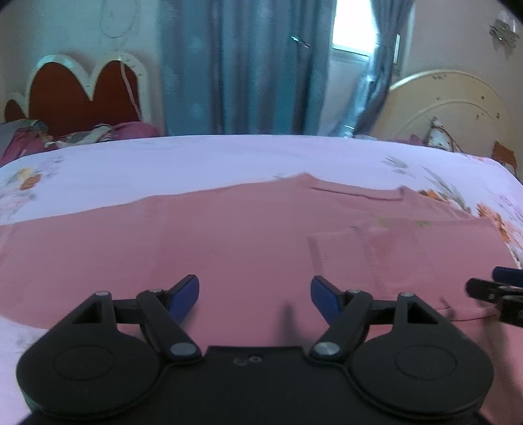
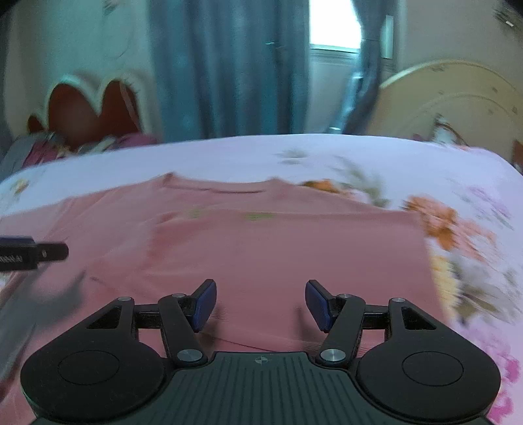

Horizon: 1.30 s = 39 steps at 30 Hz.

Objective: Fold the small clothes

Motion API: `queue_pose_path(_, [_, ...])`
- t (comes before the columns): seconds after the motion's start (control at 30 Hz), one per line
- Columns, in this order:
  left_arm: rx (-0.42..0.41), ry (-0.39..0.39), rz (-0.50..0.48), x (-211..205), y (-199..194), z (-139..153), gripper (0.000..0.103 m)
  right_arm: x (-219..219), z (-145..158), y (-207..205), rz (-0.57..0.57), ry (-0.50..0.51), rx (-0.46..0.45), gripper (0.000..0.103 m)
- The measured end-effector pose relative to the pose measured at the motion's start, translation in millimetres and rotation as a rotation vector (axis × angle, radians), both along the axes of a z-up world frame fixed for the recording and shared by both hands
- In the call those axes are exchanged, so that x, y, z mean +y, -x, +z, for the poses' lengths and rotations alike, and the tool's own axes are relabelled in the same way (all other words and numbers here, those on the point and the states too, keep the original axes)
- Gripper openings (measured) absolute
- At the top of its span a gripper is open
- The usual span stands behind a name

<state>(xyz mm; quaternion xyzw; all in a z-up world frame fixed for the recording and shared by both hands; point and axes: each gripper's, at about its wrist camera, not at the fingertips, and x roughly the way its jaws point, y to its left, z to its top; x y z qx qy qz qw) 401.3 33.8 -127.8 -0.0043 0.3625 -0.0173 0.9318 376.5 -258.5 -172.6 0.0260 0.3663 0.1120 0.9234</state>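
A pink T-shirt (image 1: 228, 235) lies flat on the bed, its neckline toward the far side and its right sleeve folded in over the body. In the right wrist view the same pink T-shirt (image 2: 278, 248) fills the middle. My left gripper (image 1: 255, 296) hovers over the shirt's near part, open, with nothing between its blue pads. My right gripper (image 2: 260, 304) is also open and empty over the shirt's near hem. The right gripper's tip (image 1: 497, 291) shows at the left wrist view's right edge; the left gripper's tip (image 2: 36, 253) shows at the right wrist view's left edge.
The bed sheet (image 1: 196, 163) is pale lilac with orange flowers. A red and white headboard (image 1: 85, 91) stands far left, a cream round headboard (image 1: 451, 108) far right. Blue curtains (image 1: 245, 65) and a bright window (image 1: 353, 29) are behind the bed.
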Motion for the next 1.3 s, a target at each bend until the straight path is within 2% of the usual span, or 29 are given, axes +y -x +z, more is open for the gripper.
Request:
queue_pose_path(0.1, [-0.006, 0.010, 0.041, 36.9, 4.7, 2.8, 0.074, 34.0, -1.3, -10.5, 0.020, 0.004, 0.004, 0.060])
queue_pose_path(0.23, [-0.012, 0.022, 0.121, 93.3, 11.7, 3.1, 0.074, 58.3, 3.6, -29.6, -0.031, -0.025, -0.006, 0.060])
queue_pose_path(0.37, [0.002, 0.038, 0.228, 148.2, 18.5, -2.8, 0.074, 80.5, -7.4, -44.8, -0.043, -0.021, 0.060, 0.060])
queue_pose_path(0.5, [0.017, 0.054, 0.331, 198.1, 26.1, -9.2, 0.074, 95.8, -9.0, -43.1, -0.045, -0.033, 0.045, 0.060])
queue_pose_path(0.6, [0.023, 0.068, 0.406, 230.8, 29.7, -11.9, 0.074, 111.7, -24.4, -50.1, -0.036, 0.004, 0.095, 0.060])
queue_pose_path(0.67, [0.022, 0.080, 0.451, 248.7, 33.2, -13.2, 0.073, 119.0, -31.6, -50.4, -0.026, 0.052, 0.088, 0.060])
queue_pose_path(0.73, [0.018, 0.087, 0.489, 266.0, 37.1, -14.9, 0.073, 119.0, -27.8, -51.6, -0.021, 0.050, 0.095, 0.060])
queue_pose_path(0.8, [0.015, 0.092, 0.528, 284.0, 43.1, -16.9, 0.074, 115.9, -18.8, -49.5, -0.040, 0.032, 0.057, 0.060])
queue_pose_path(0.87, [0.016, 0.112, 0.572, 302.0, 44.8, -18.9, 0.074, 116.2, -16.2, -47.9, -0.051, 0.055, 0.029, 0.060])
queue_pose_path(0.93, [0.027, 0.142, 0.614, 317.8, 42.3, -24.9, 0.074, 121.0, -30.1, -52.7, -0.025, 0.082, 0.096, 0.060])
queue_pose_path(1.0, [0.032, 0.169, 0.634, 331.2, 36.1, -31.4, 0.073, 120.5, -34.7, -50.6, -0.027, 0.084, 0.079, 0.060])
queue_pose_path(1.2, [-0.032, 0.214, 0.662, 351.5, 16.1, -39.5, 0.073, 119.2, -36.6, -53.2, -0.028, 0.073, 0.082, 0.060])
queue_pose_path(1.3, [-0.058, 0.201, 0.680, 355.3, 7.2, -41.8, 0.072, 120.9, -36.9, -50.5, -0.032, 0.075, 0.081, 0.060])
